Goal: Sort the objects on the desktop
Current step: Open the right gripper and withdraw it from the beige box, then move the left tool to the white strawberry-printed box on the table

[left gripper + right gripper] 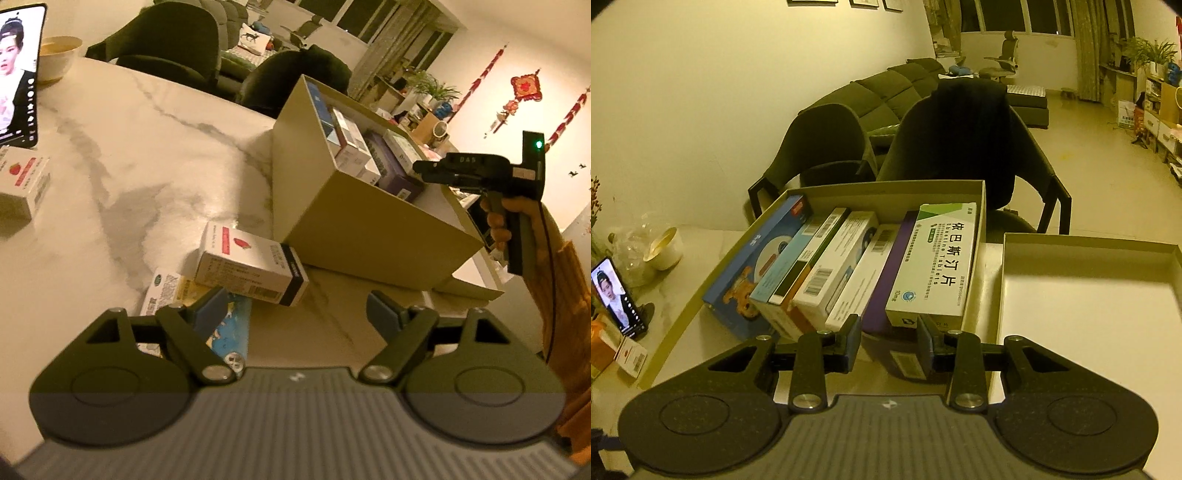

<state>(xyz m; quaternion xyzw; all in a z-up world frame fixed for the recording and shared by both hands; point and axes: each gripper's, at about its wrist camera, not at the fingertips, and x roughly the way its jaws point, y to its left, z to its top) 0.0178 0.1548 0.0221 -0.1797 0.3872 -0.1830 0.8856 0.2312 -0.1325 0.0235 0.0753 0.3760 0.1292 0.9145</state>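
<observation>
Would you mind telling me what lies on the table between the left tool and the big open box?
In the left wrist view, a white carton with a red strawberry label lies between the left tool and the box, resting partly on a blue carton.

Home living-dining room, marble table (110, 155), green sofa (886, 92) at 12 o'clock, red knot hanging (526, 86) at 2 o'clock, potted plants (1152, 50)

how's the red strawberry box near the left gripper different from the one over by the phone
The near strawberry box lies tilted, propped on a blue-and-yellow box, close to the storage box. The far strawberry box sits flat on the marble table, alone beside the phone. The near one shows a dark end flap; on the far one none shows. Both are white with a red strawberry band and lie outside the storage box.
</observation>
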